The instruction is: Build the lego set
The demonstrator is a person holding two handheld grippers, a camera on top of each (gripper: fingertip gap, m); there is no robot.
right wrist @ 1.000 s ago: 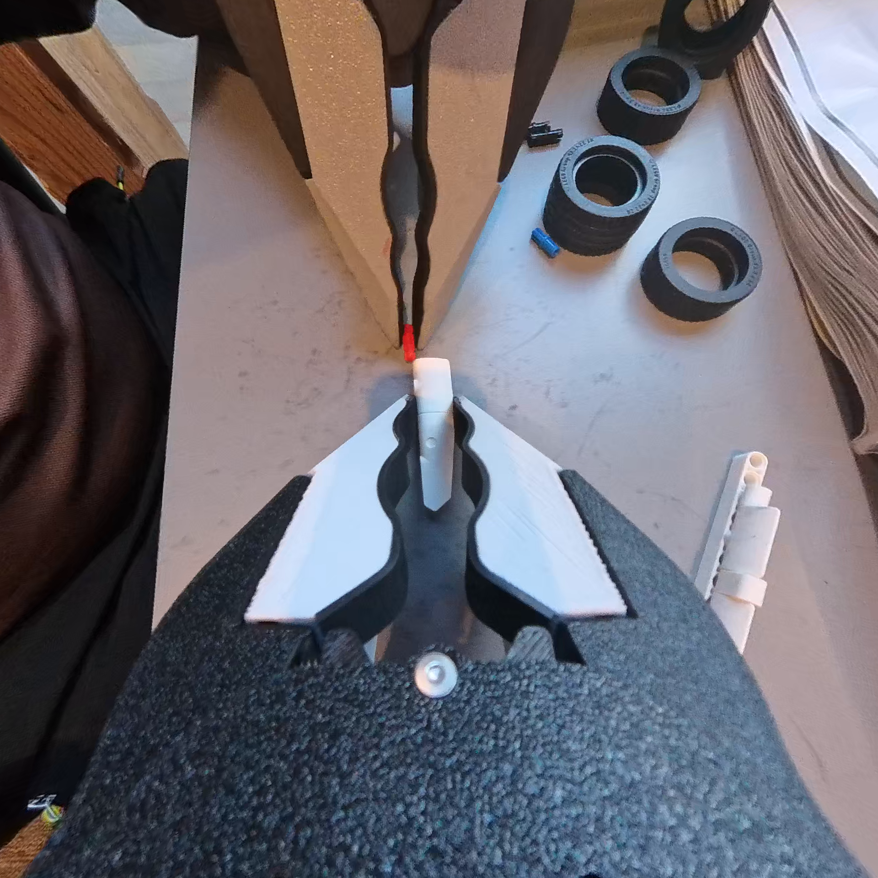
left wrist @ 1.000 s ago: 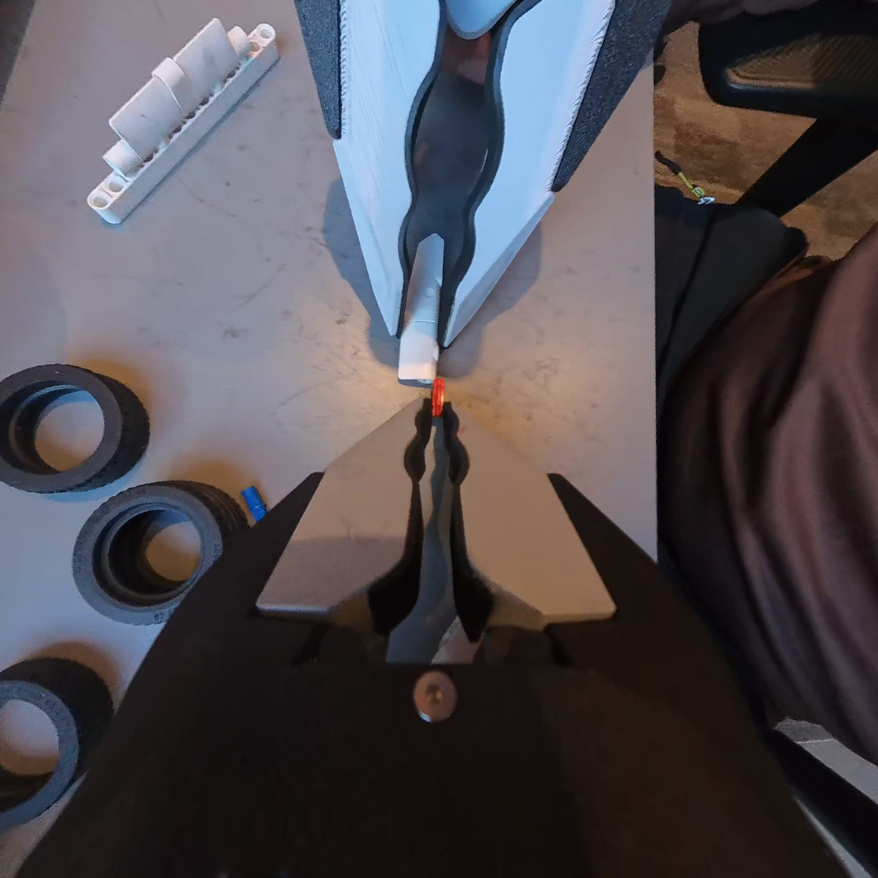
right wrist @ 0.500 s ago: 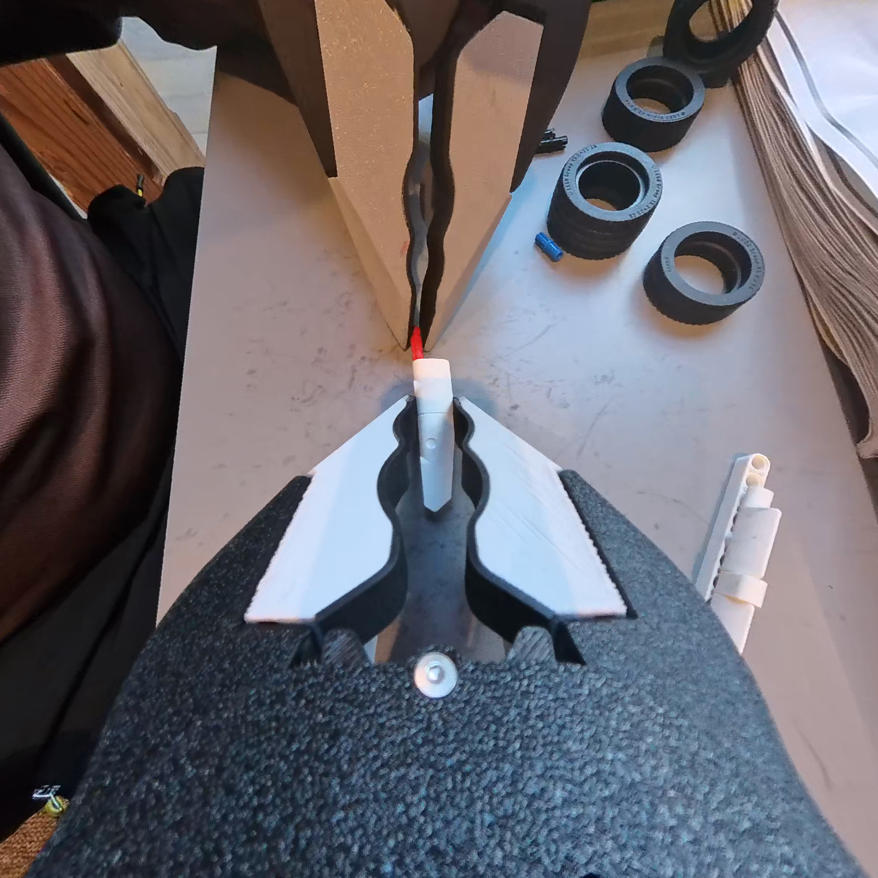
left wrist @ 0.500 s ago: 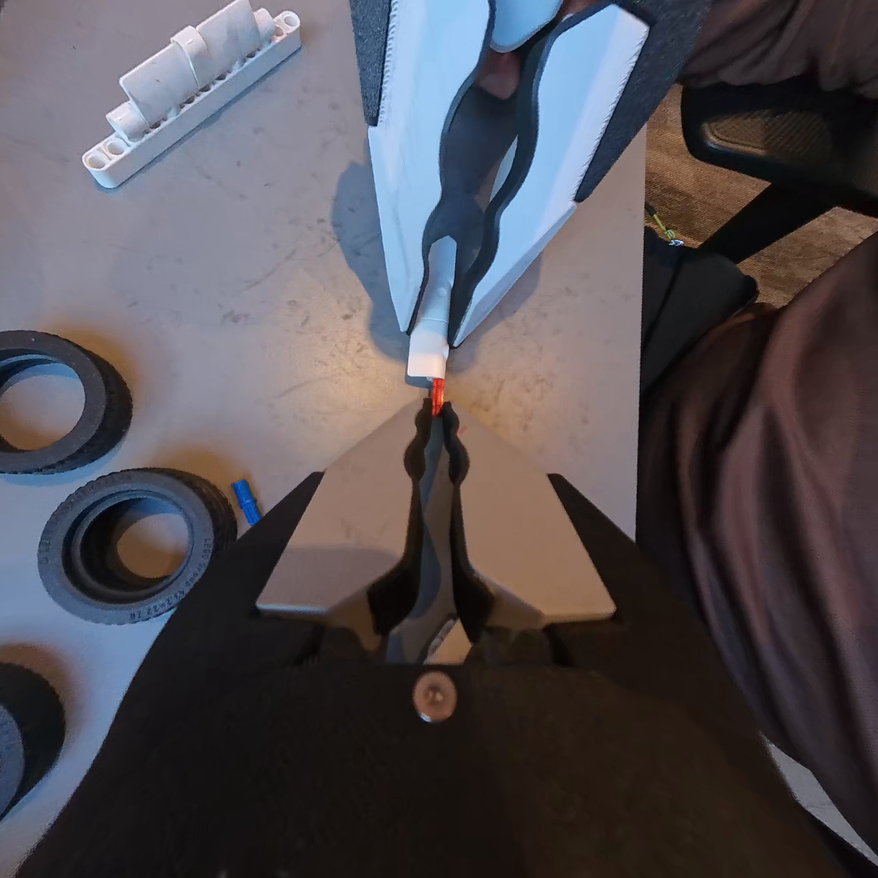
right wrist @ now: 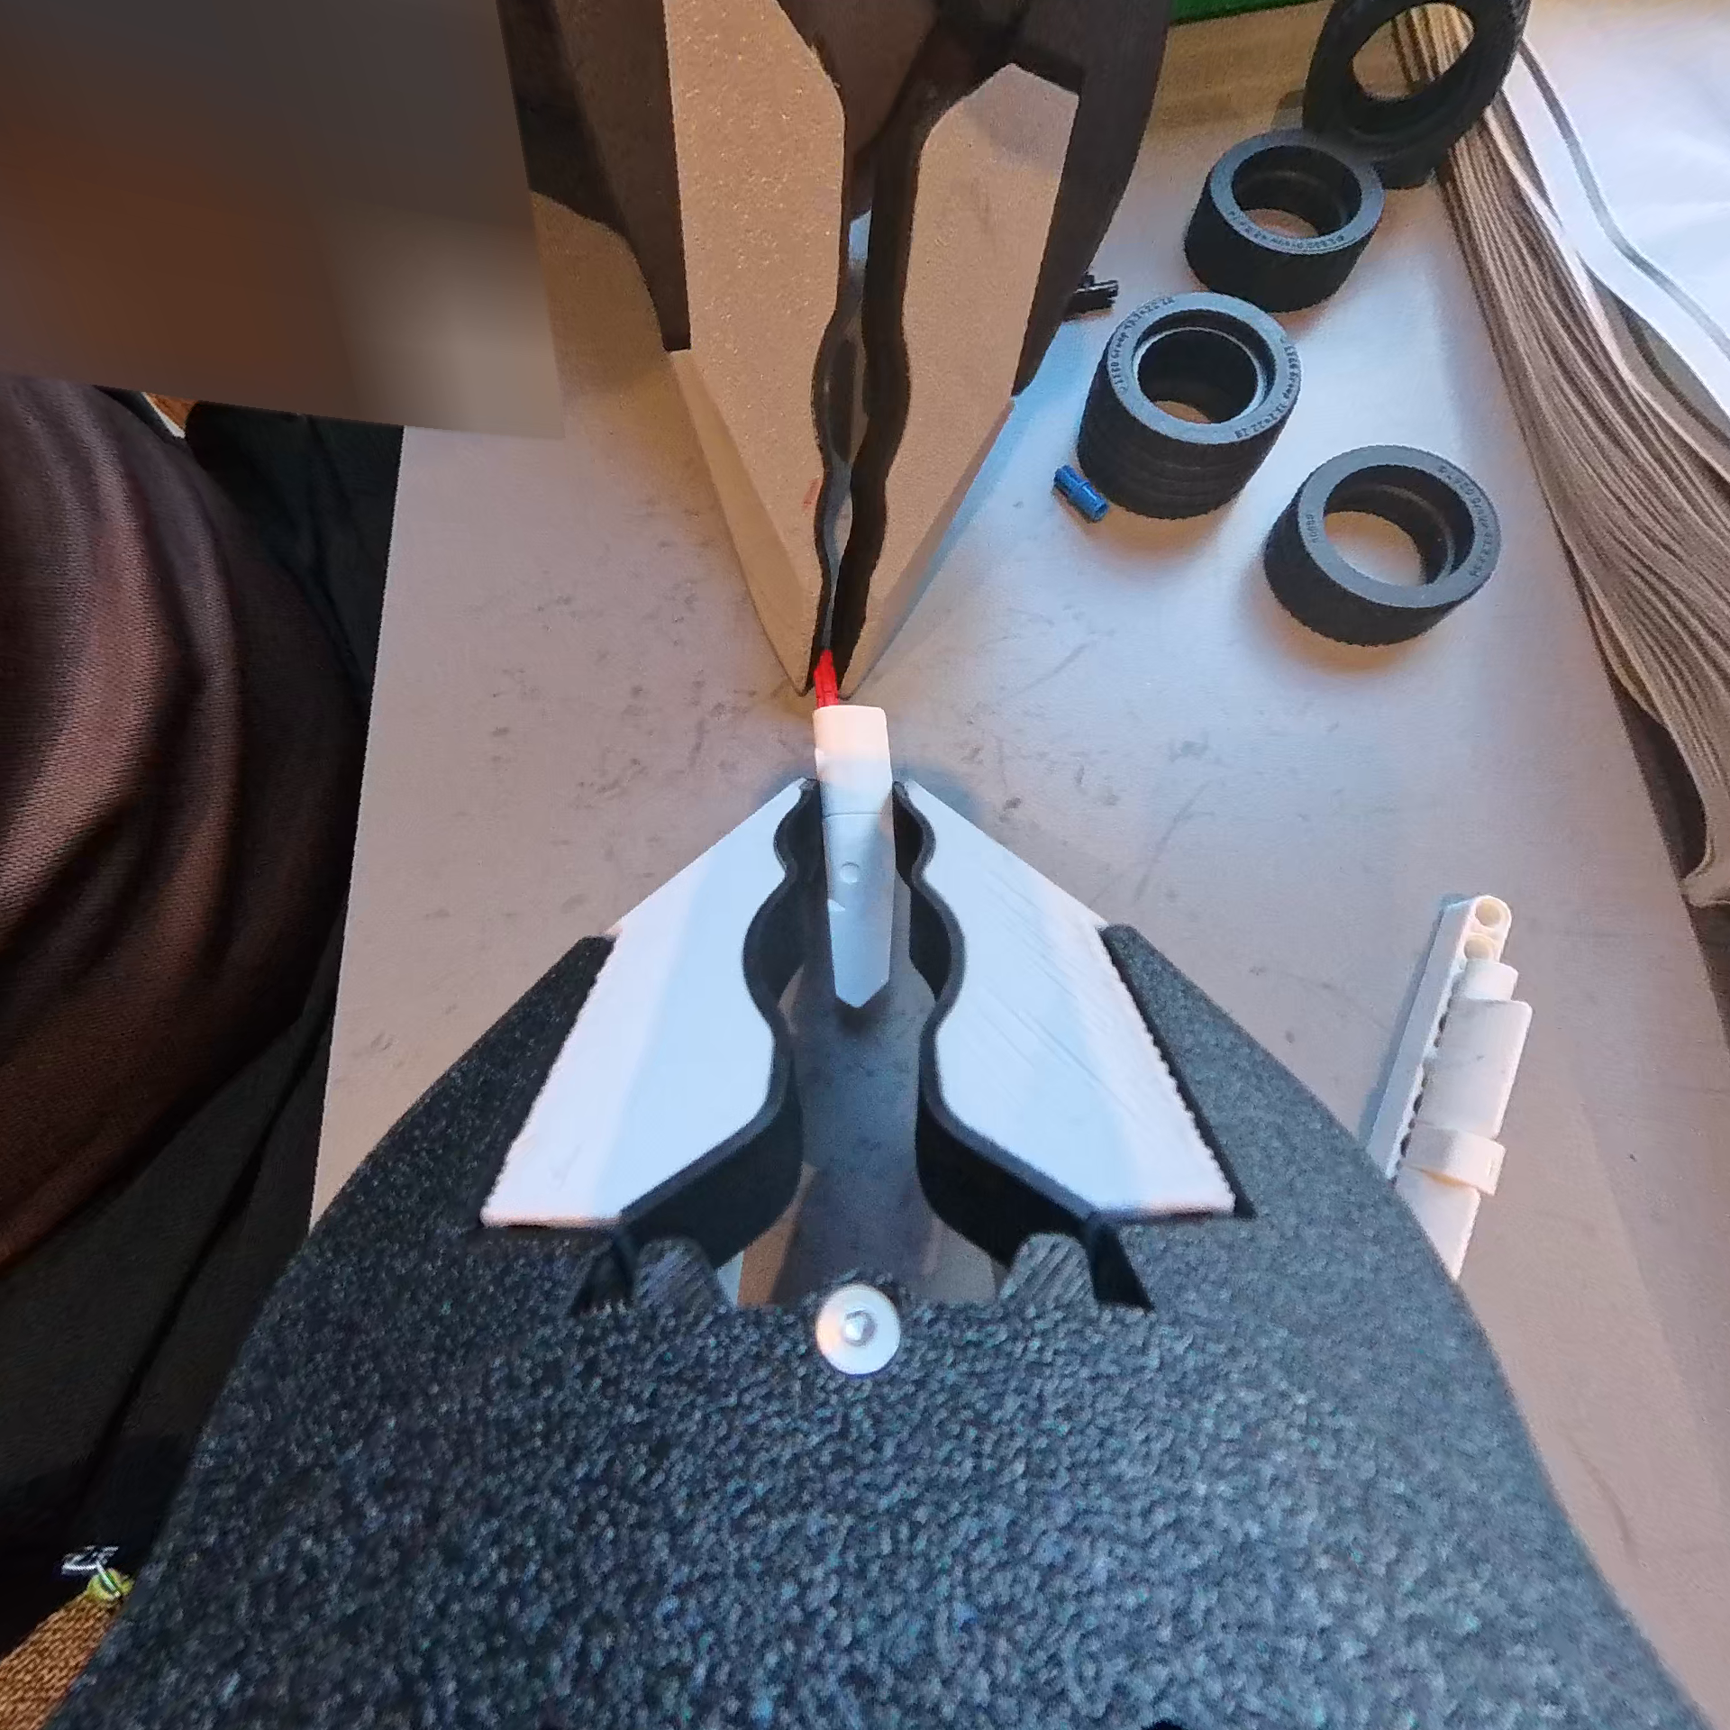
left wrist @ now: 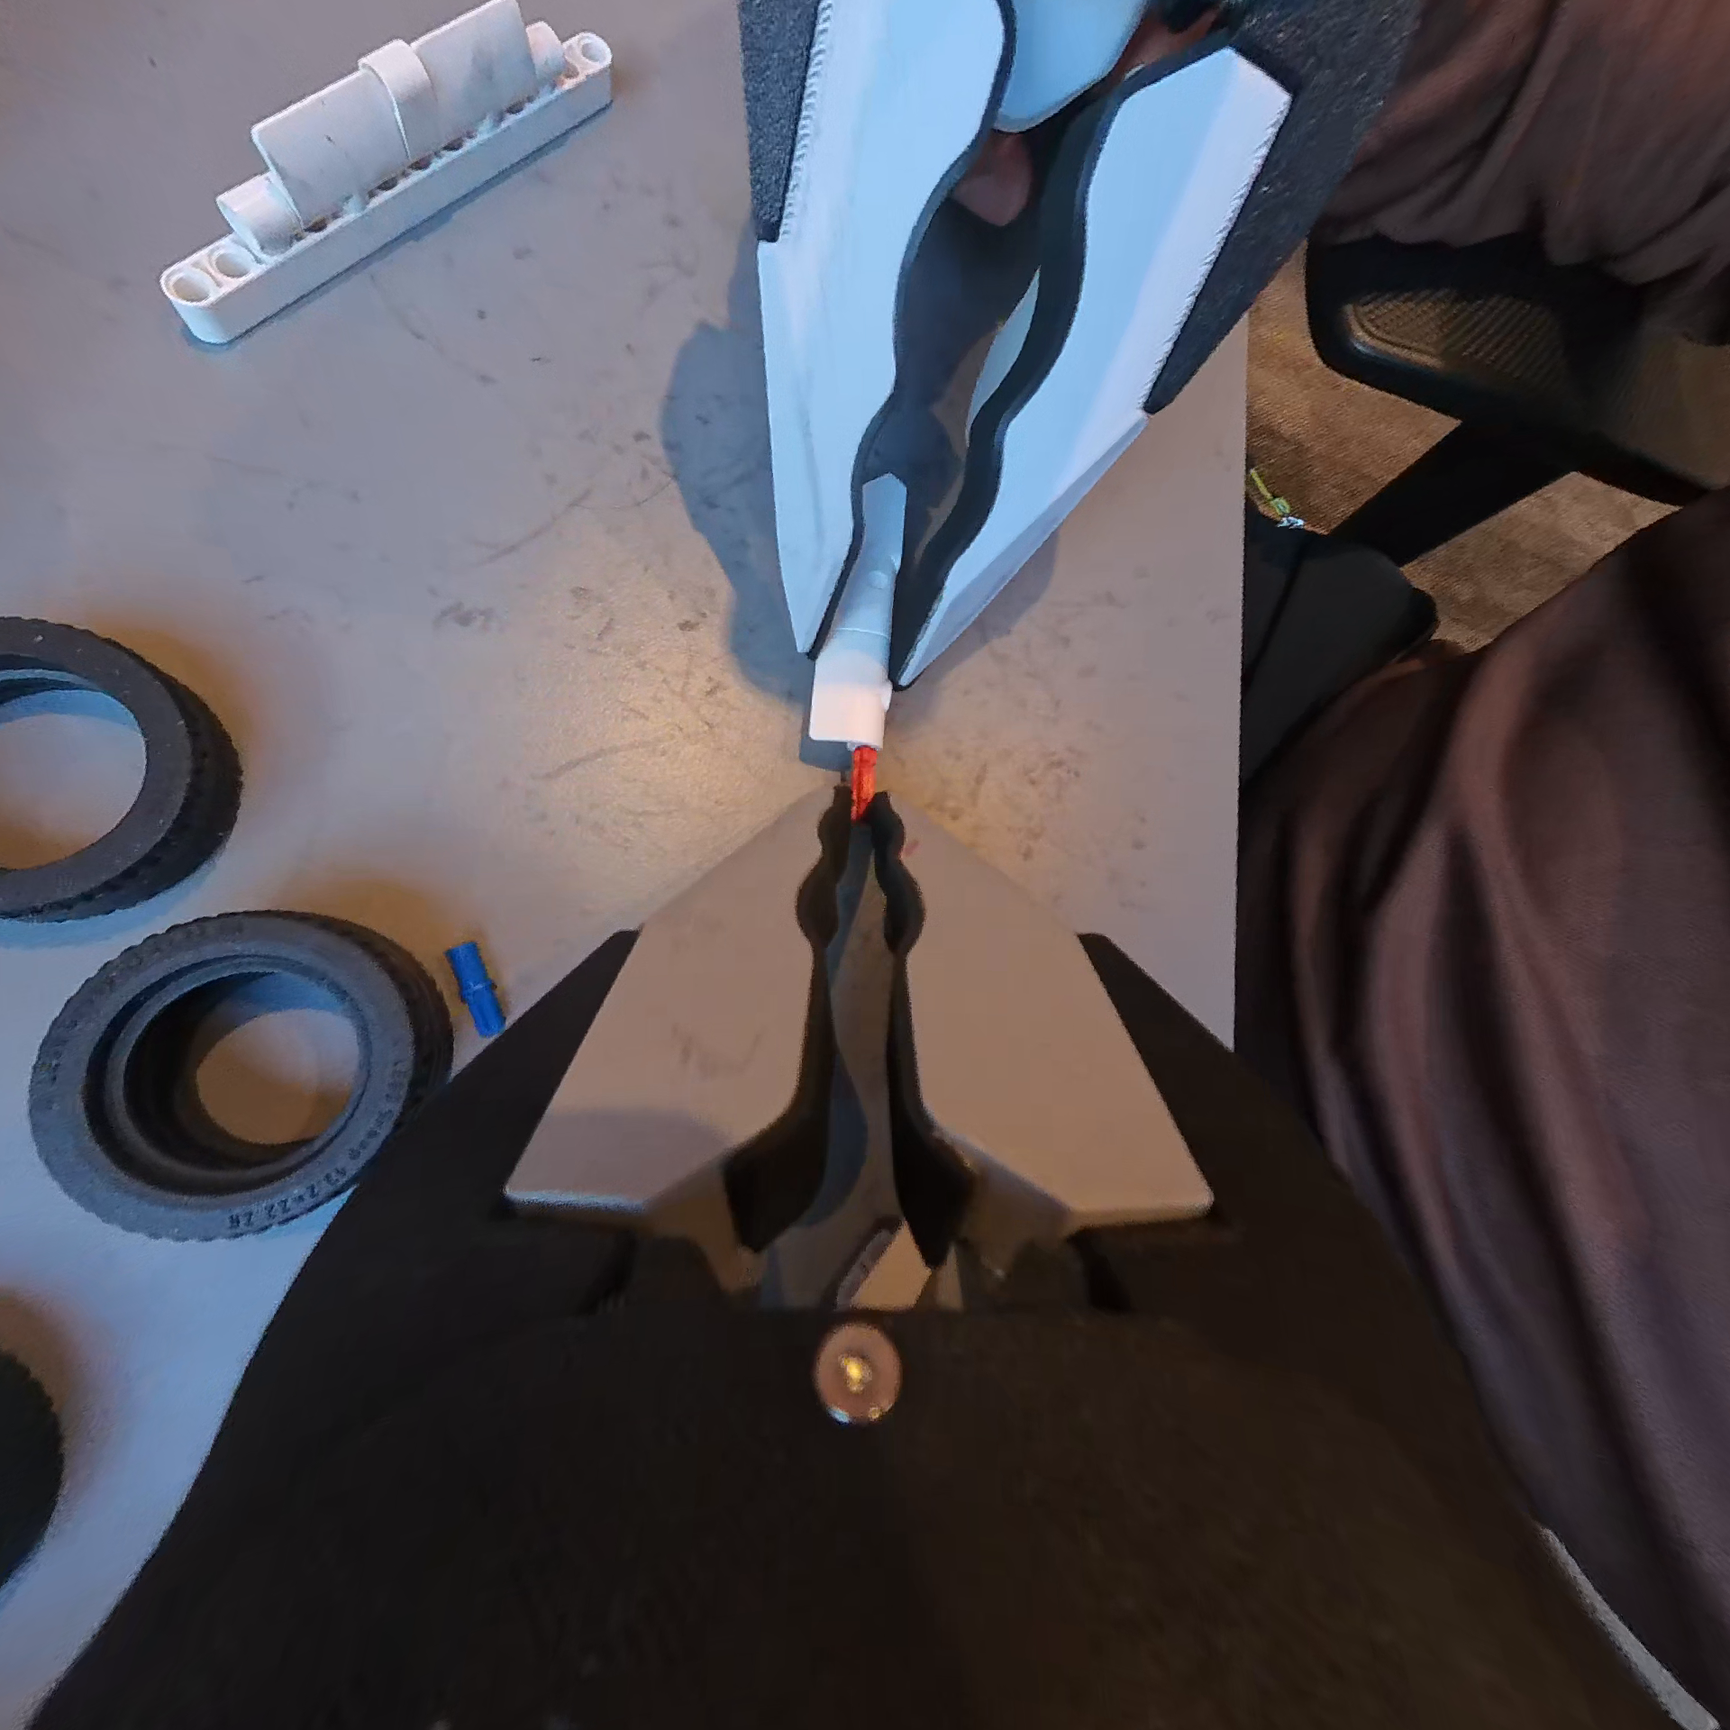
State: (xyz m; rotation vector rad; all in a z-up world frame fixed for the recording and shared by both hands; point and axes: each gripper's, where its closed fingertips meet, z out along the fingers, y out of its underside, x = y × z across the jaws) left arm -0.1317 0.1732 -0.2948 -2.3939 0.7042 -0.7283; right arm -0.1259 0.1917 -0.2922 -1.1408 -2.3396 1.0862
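Left gripper clamped on red pin — pin points to 12 o'clock, tip touching the white piece. Right gripper clamped on that piece, long axis roughly in line with pin, above the table — likely push-in next.

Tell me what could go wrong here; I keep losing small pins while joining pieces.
The left gripper pinches the red pin only at its fingertips, so pushing into the white piece could twist it loose.

The right gripper holds that piece at an angle to the pin; it may jam.

A dropped pin could roll off the table edge nearby.
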